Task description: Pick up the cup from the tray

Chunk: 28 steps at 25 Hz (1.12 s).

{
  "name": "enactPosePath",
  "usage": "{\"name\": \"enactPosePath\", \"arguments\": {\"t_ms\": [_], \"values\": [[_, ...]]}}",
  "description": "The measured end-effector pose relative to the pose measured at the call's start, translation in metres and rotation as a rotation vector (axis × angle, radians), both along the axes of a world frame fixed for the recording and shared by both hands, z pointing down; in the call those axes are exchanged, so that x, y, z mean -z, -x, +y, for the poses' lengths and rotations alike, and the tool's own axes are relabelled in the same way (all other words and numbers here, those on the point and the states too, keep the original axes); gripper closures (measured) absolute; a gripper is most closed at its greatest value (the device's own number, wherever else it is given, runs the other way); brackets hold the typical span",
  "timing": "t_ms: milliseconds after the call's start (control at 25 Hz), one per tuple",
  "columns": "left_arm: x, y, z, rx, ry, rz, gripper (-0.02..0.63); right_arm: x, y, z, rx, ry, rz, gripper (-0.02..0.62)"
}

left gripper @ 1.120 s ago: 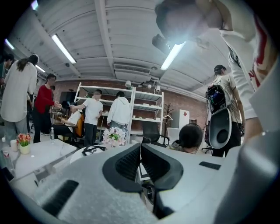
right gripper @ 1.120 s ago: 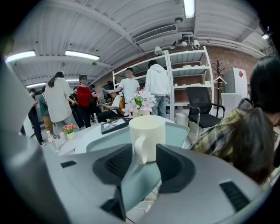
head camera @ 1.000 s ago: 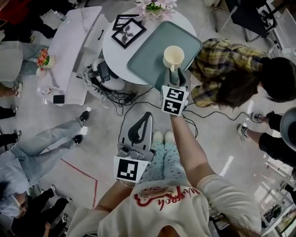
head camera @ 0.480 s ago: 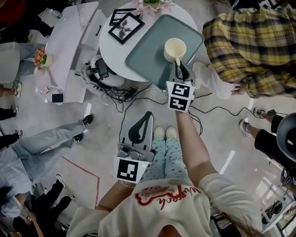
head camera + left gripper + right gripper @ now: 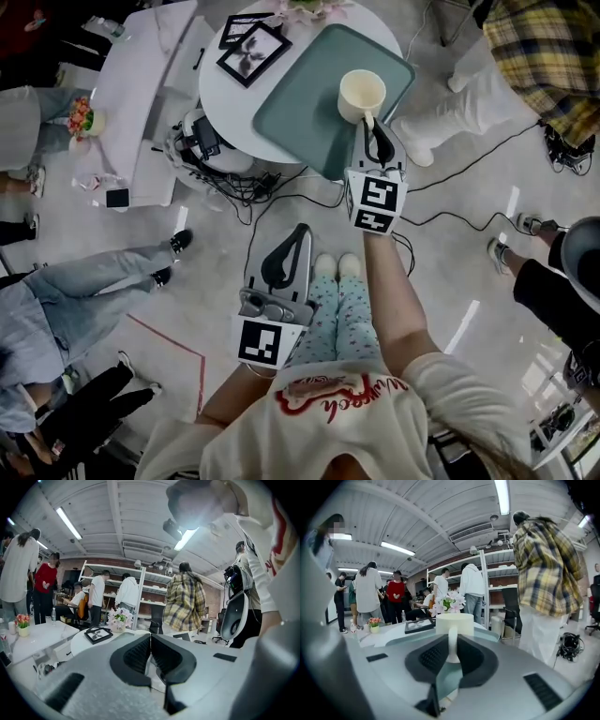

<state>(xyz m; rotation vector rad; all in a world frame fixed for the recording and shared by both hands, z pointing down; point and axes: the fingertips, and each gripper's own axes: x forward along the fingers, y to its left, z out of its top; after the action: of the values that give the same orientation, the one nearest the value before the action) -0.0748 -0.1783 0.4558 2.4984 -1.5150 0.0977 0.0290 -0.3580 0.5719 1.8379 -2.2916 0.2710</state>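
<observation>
Closed since earlier, right claw (image 5: 451, 646) now grips the cup (image 5: 454, 621) handle; left claw (image 5: 150, 641) clenched empty.

Quantities on the round table (image 5: 221, 101): one tray (image 5: 300, 105), one cup (image 5: 361, 92), two picture frames (image 5: 255, 54), one flower arrangement (image 5: 314, 7). Adjacent table (image 5: 141, 84): one flower pot (image 5: 82, 118).

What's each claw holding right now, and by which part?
The right claw holds the cup by its handle, pinched between the jaws. The left claw is shut with nothing in it.
</observation>
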Motion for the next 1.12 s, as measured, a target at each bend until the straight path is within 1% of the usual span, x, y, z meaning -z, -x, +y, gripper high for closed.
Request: {"name": "enactPosePath", "arguments": {"t_ms": [160,320,520,760,960,1120], "values": [[0.002,-0.001,-0.003,-0.005,-0.024,-0.008,0.591,0.028,-0.001,0.002,0.008,-0.054,-0.03,0.534],[0.011,0.002,-0.008,-0.003,-0.058,-0.028,0.592,0.063,-0.001,0.017,0.033,-0.087,-0.057,0.534],[0.03,0.005,-0.015,0.009,-0.094,-0.025,0.591,0.107,0.002,0.052,0.09,-0.109,-0.076,0.534],[0.062,-0.003,-0.021,-0.006,-0.164,-0.038,0.592,0.162,0.0,0.1,0.136,-0.129,-0.14,0.534],[0.086,-0.015,-0.016,-0.035,-0.203,-0.036,0.591,0.208,-0.01,0.133,0.187,-0.175,-0.096,0.534],[0.097,-0.025,-0.008,-0.045,-0.216,-0.03,0.592,0.233,-0.016,0.151,0.204,-0.186,-0.11,0.534]]}}
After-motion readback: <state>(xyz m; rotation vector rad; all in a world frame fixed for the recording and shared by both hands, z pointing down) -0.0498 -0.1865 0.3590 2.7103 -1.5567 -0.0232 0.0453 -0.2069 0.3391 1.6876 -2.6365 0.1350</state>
